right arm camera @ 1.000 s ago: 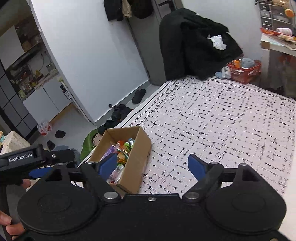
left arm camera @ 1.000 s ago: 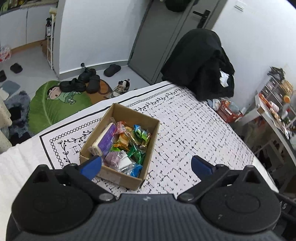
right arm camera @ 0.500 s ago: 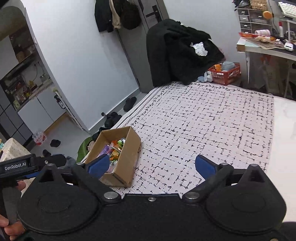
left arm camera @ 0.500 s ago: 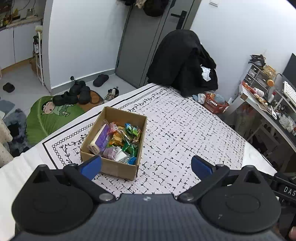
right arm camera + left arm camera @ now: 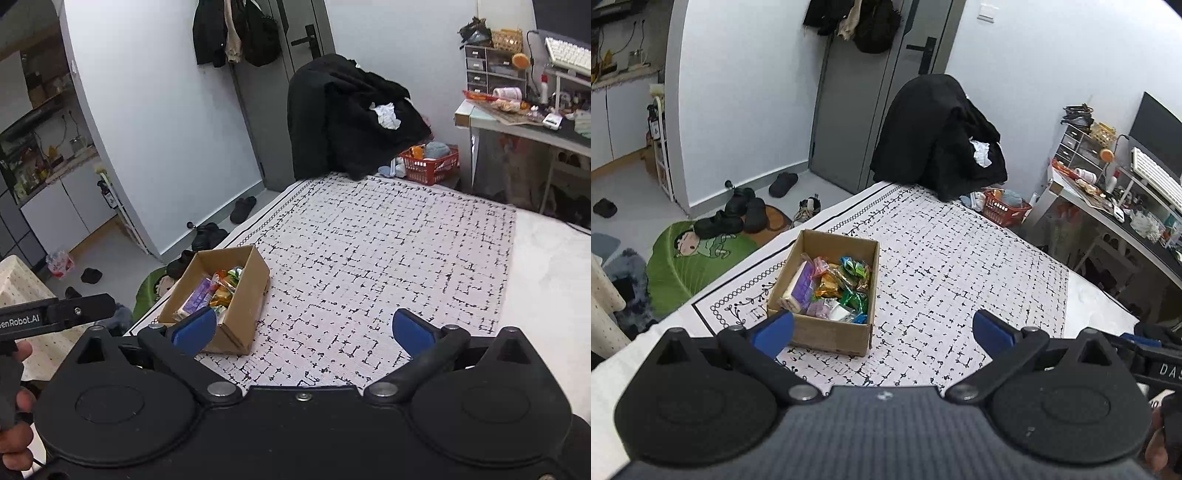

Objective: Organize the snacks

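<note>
An open cardboard box (image 5: 834, 334) rests near the left edge of a patterned cloth (image 5: 960, 280). Several wrapped snacks (image 5: 842, 284) fill it, among them a purple and white pack (image 5: 799, 286). My left gripper (image 5: 882, 330) hovers above and behind the box, open, with nothing between its blue fingertips (image 5: 774, 328). From the right wrist view the same box (image 5: 243, 321) lies low and left, and its snacks (image 5: 218, 290) show over the rim. My right gripper (image 5: 303, 330) is open and empty, held back from the box.
A chair draped in black clothes (image 5: 938, 136) stands past the cloth's far end, beside a red basket (image 5: 1006, 212). A cluttered desk (image 5: 524, 122) lies at the right. Shoes (image 5: 738, 214) and a green mat (image 5: 690, 266) cover the floor at the left. A hand (image 5: 14, 410) holds the left gripper's handle.
Both grippers have pulled up and back, so the box looks smaller and farther off and more of the room shows. The jaws stayed open. The box did not move.
</note>
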